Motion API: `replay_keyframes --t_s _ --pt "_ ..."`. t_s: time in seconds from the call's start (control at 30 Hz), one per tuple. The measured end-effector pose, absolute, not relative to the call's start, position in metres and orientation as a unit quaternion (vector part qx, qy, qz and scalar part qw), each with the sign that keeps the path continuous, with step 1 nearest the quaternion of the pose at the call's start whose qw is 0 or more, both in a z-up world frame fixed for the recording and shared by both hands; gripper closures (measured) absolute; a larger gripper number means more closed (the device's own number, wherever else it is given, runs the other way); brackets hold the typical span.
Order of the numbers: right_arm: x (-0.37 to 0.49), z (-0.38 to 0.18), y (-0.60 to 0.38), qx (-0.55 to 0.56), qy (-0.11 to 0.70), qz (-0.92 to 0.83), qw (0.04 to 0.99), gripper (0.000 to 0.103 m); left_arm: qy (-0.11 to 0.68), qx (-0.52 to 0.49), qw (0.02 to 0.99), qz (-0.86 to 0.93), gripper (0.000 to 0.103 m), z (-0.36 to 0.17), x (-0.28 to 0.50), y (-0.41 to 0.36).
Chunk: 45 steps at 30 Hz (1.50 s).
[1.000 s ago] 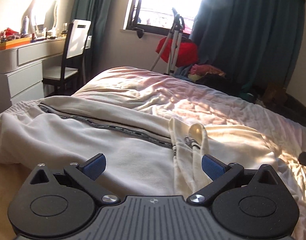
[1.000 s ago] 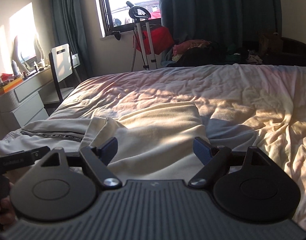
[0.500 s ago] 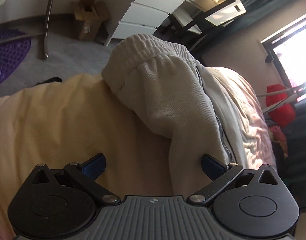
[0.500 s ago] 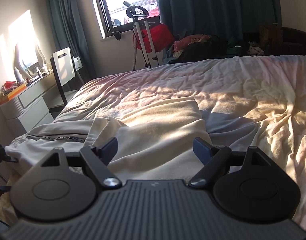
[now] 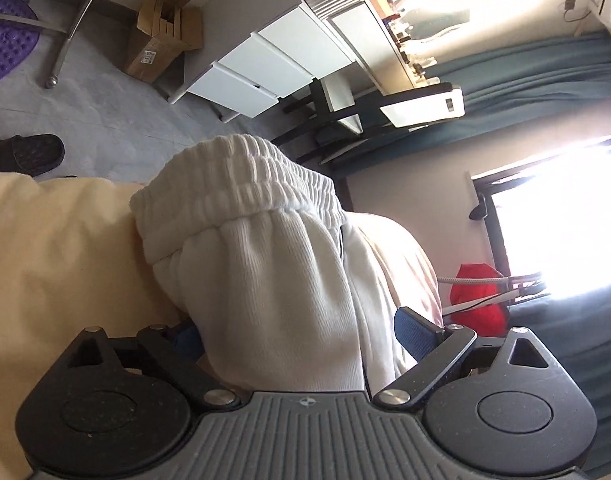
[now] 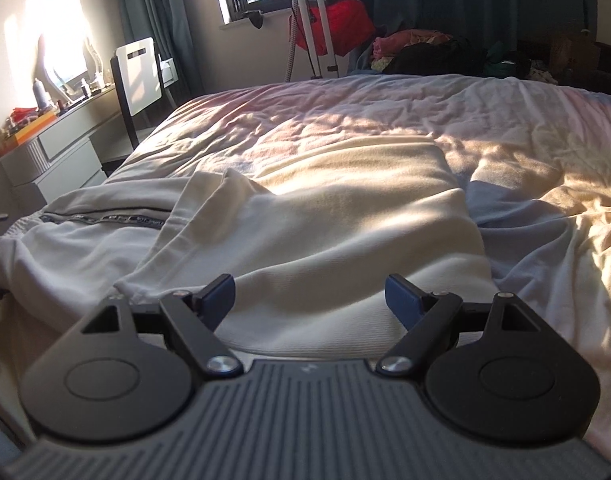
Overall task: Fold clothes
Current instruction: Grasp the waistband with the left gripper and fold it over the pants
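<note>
Cream-white sweatpants (image 5: pixel 265 280) lie on the bed, and their ribbed elastic waistband (image 5: pixel 241 184) hangs over the bed's edge. My left gripper (image 5: pixel 299 334) is rolled onto its side there. Its jaws are closing with the bunched waist cloth between them; the left pad is half hidden behind the cloth and the right pad stands just clear of it. In the right wrist view the sweatpants (image 6: pixel 345 220) spread across the bed with a dark side stripe (image 6: pixel 105 218). My right gripper (image 6: pixel 311 296) hovers open low over the folded leg, with nothing pinched.
The wrinkled bed sheet (image 6: pixel 525 140) stretches to the right and far side. Beside the bed are white drawers (image 5: pixel 261 68), a chair (image 6: pixel 139 76), a cardboard box (image 5: pixel 161 36), a black slipper (image 5: pixel 25 152) and a purple mat (image 5: pixel 5 48). A red bag (image 6: pixel 337 20) and a metal stand sit under the window.
The left gripper rolled onto its side and swung from the bed top to the waistband at the bed's edge, and the cloth now sits between its jaws. The right gripper sank closer to the pants.
</note>
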State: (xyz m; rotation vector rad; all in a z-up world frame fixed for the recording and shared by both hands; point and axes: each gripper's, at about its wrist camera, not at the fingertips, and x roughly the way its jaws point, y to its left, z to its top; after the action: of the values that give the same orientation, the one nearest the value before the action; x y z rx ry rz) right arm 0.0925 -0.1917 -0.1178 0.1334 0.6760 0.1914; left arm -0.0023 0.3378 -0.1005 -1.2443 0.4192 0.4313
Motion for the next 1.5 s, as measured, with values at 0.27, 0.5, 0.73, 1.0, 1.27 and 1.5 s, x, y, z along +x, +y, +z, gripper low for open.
replay_keyframes --t_s 0.27,0.5,0.73,1.0,1.27,1.5 --pt "0.108 -0.143 -0.167 0.008 0.371 0.102 0.923 0.018 0.240 -0.419 0.835 0.263 0.083 -0.078 0.025 0.313" --pt "0.096 -0.126 -0.193 0.041 0.364 0.077 0.927 0.020 0.160 -0.225 0.926 0.257 0.087 0.007 0.023 0.213" --pt "0.079 -0.095 -0.250 0.143 0.321 0.038 0.935 0.019 0.050 -0.163 0.968 0.187 0.087 0.085 0.033 0.078" --pt "0.077 -0.071 -0.332 0.229 0.262 -0.025 0.937 0.019 -0.004 -0.078 0.994 0.076 0.088 0.066 0.047 -0.120" --pt "0.069 -0.081 -0.415 0.360 0.205 -0.050 0.909 0.017 0.138 0.081 0.985 -0.060 0.087 -0.086 0.065 -0.274" --pt "0.084 -0.099 -0.414 0.393 0.230 0.009 0.890 0.017 0.159 0.105 0.978 -0.085 0.069 -0.109 0.061 -0.269"
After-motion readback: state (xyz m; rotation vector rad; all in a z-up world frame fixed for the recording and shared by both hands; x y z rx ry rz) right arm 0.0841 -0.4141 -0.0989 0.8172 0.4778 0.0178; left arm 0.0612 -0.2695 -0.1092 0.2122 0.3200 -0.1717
